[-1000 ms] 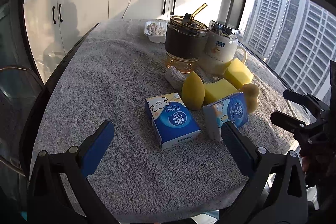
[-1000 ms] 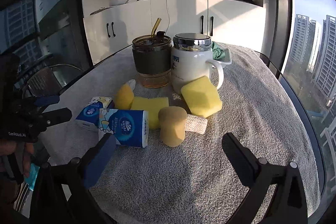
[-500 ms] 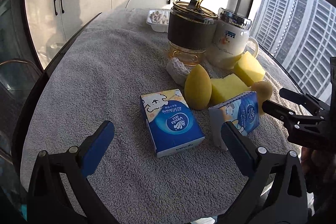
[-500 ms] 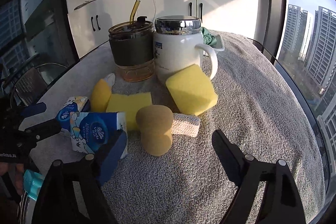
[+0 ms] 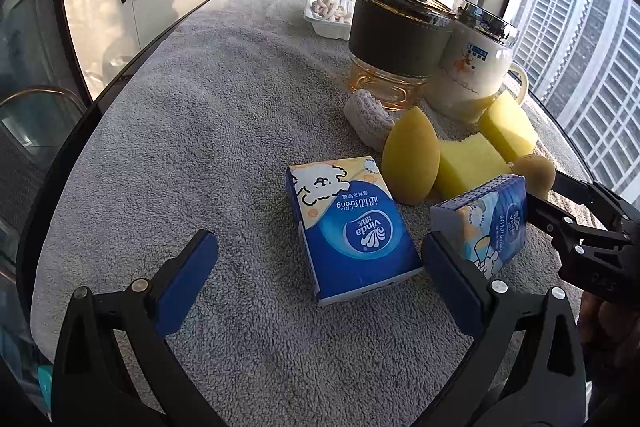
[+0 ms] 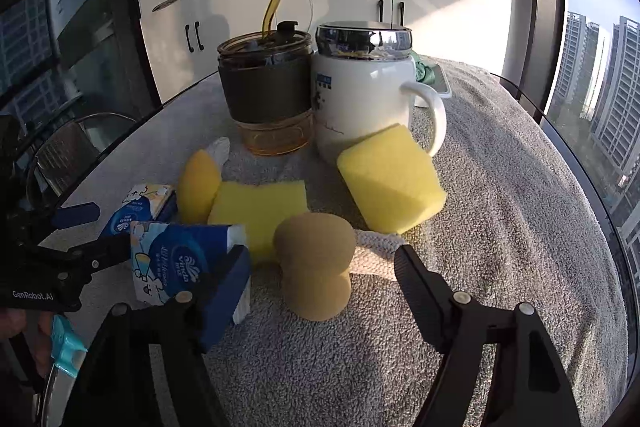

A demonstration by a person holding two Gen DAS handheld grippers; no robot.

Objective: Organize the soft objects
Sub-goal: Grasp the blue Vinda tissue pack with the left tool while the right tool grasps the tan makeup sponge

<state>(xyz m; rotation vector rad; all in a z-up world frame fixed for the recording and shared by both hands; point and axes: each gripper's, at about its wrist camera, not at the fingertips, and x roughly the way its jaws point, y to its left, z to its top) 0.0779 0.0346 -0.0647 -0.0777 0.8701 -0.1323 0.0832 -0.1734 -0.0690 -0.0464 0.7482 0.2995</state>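
Two blue tissue packs lie on the grey towel: a flat one (image 5: pixel 352 227) and one standing on edge (image 5: pixel 486 223), also in the right wrist view (image 6: pixel 180 263). Behind them are an egg-shaped yellow sponge (image 5: pixel 410 161), two yellow sponge blocks (image 5: pixel 466 163) (image 6: pixel 390 177), a tan mushroom-shaped sponge (image 6: pixel 316 267) and a white knitted pad (image 5: pixel 366 117). My left gripper (image 5: pixel 318 273) is open, low over the flat pack. My right gripper (image 6: pixel 322 267) is open, its fingers either side of the tan sponge.
A dark tumbler with a straw (image 5: pixel 396 39) and a white lidded mug (image 6: pixel 368 95) stand behind the sponges. A white tray of snacks (image 5: pixel 330 17) sits at the far end. The towel-covered table (image 5: pixel 200 115) ends at a dark rim on the left and by windows on the right.
Both grippers have moved forward and lower toward the objects. The left now frames the flat tissue pack; the right has closed in around the tan sponge. Nothing on the table has moved.
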